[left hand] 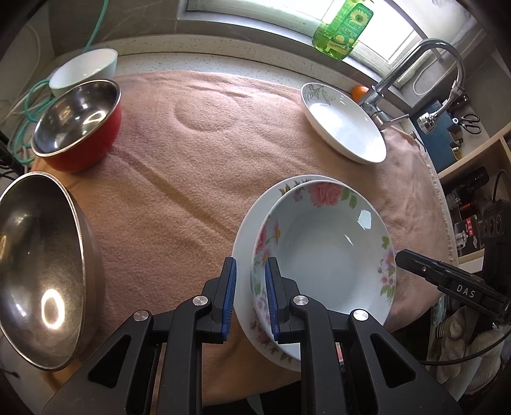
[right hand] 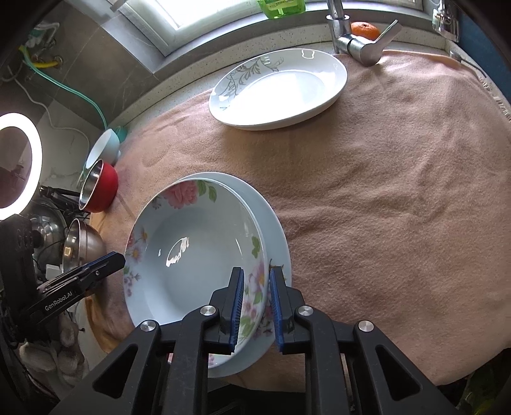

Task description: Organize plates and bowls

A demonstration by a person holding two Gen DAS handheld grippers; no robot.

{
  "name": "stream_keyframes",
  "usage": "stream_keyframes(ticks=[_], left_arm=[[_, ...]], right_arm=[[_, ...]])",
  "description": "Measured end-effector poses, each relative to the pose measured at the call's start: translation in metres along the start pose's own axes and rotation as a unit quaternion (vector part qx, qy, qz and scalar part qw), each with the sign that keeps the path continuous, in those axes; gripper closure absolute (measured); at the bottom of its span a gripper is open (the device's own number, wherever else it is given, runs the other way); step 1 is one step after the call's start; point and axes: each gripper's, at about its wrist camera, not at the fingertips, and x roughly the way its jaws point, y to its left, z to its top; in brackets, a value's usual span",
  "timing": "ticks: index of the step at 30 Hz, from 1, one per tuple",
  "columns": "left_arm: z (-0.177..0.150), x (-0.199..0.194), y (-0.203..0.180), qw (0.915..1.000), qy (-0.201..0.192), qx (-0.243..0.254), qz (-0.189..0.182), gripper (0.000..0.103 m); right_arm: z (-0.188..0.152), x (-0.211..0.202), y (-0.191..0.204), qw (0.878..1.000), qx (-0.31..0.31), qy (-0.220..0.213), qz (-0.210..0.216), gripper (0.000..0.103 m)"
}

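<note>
Both claws, left claw [left hand: 250, 300] and right claw [right hand: 257, 306], grip the floral bowl [left hand: 325, 252] by opposite rims; best lower it level onto the plate [left hand: 252, 214] beneath.

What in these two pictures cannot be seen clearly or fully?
- Lower white flowered plate: both views, mostly covered by the upper white flowered deep plate.
- Large steel bowl: left wrist view, cut off by the left edge.
- Green plastic bottle: cut by the top edge in both views; label too small to read.
- Right gripper: whether its pads press the rim is unclear.
</note>
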Motion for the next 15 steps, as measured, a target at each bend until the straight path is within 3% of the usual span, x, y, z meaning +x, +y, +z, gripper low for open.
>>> stream_keyframes(ticks=[15], left_arm=[[0.002, -0.025, 0.007, 0.9991, -0.034, -0.017, -0.017, 0.088]], right_arm=[[-0.010, -0.041, -0.009, 0.997, 0.034, -0.072, -0.006, 0.087]])
